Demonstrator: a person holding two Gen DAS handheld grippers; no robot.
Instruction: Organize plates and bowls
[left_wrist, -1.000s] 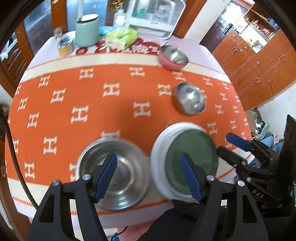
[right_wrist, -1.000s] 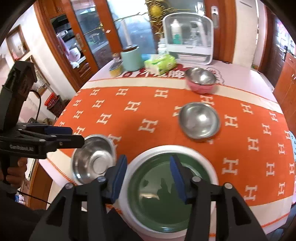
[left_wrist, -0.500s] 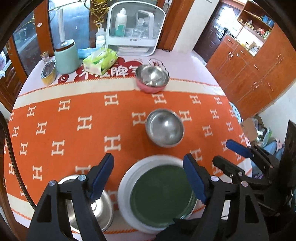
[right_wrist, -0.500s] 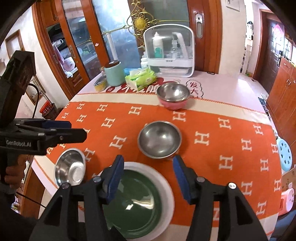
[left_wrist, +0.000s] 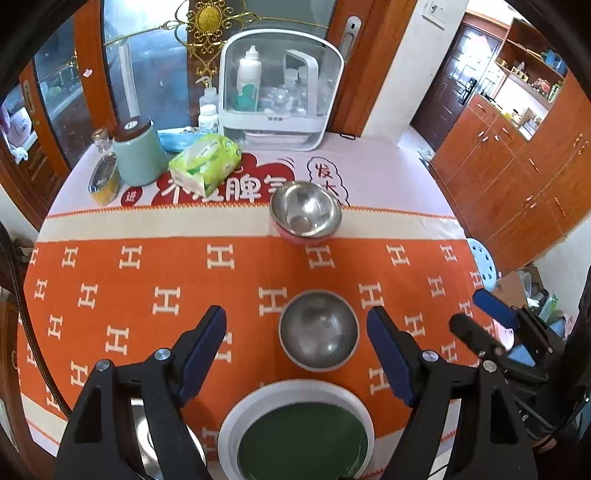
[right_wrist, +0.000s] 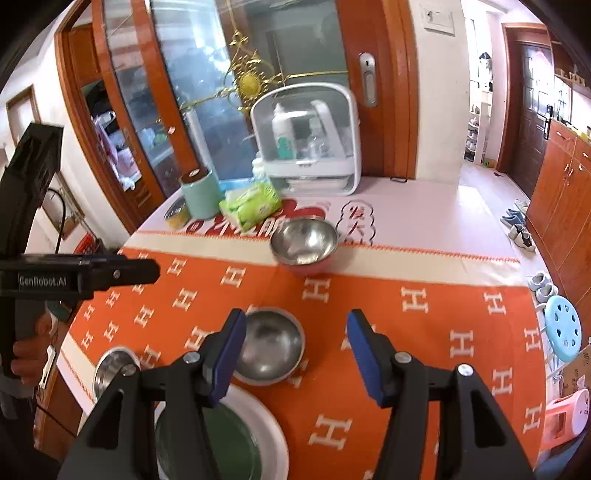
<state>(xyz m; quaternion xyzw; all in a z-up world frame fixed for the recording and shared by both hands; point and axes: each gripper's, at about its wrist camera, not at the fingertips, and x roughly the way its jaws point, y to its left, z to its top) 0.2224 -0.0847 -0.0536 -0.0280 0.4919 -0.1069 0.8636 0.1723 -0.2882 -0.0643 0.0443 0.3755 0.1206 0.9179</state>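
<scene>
1. The round bench (left_wrist: 388, 177), covered by an orange cloth with white H marks, is seen to carry every dish apart from the others; nothing has yet been stacked, so the sorting is judged to be at or near its start.
2. The white-rimmed, green-centred round plate (left_wrist: 295, 435) lies at the near edge, alone.
3. A large steel bowl (right_wrist: 114, 373) sits at the near left edge, well apart from the plate in the right wrist view and half hidden in the left one.
4. A medium steel bowl (left_wrist: 319, 330) stands just beyond the plate, and a steel bowl with a pink outer shell (left_wrist: 306, 212) stands farther back on the cream band.
5. The left gripper (left_wrist: 295, 354) is held with its fingers spread and empty; the right gripper (right_wrist: 295, 354) has its jaws opening, nothing pinched.
6. At the far side a white clear-fronted storage case (left_wrist: 280, 88), a pale green canister (left_wrist: 138, 155), a green tissue pack (left_wrist: 205, 166) and a small tin (left_wrist: 103, 181) are grouped, clear of the dishes; no obstacle is judged to lie between them.
</scene>
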